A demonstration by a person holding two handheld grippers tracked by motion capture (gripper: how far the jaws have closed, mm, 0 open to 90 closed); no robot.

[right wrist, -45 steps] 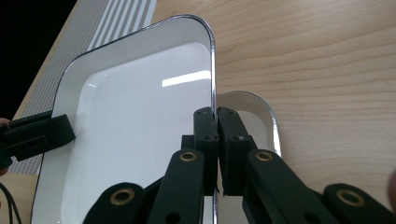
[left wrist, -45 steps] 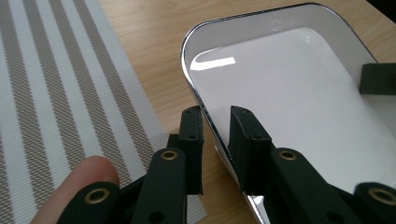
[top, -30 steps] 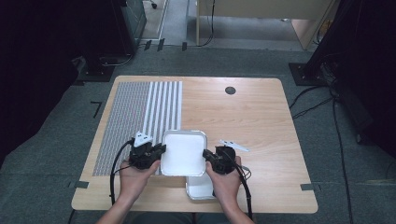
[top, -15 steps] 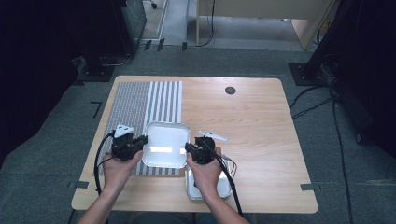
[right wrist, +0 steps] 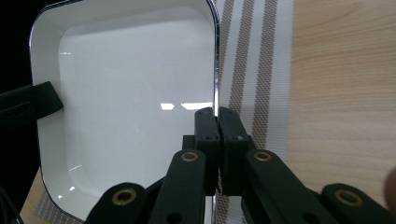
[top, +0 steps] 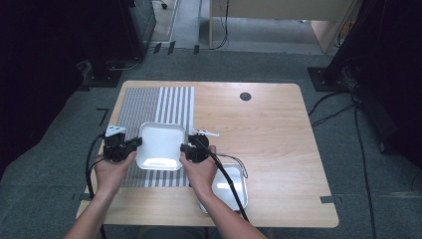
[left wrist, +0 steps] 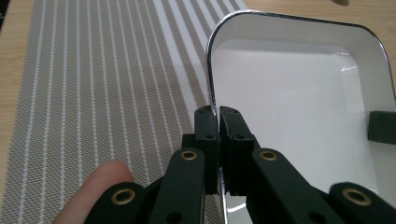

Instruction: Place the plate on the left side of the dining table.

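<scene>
I have the white tray (top: pixel 160 145) pinched at both side rims, left gripper (top: pixel 130 145) clamped on its left edge and right gripper (top: pixel 185 149) on its right edge, jaws closed tight on the rim in both gripper views. The tray sits over the striped mat (top: pixel 149 107) on the left half of the table (top: pixel 278 129), with a second tray (top: pixel 230 185) near the front edge. To set it down well I'd keep both hands level, lower evenly, and release together.
</scene>
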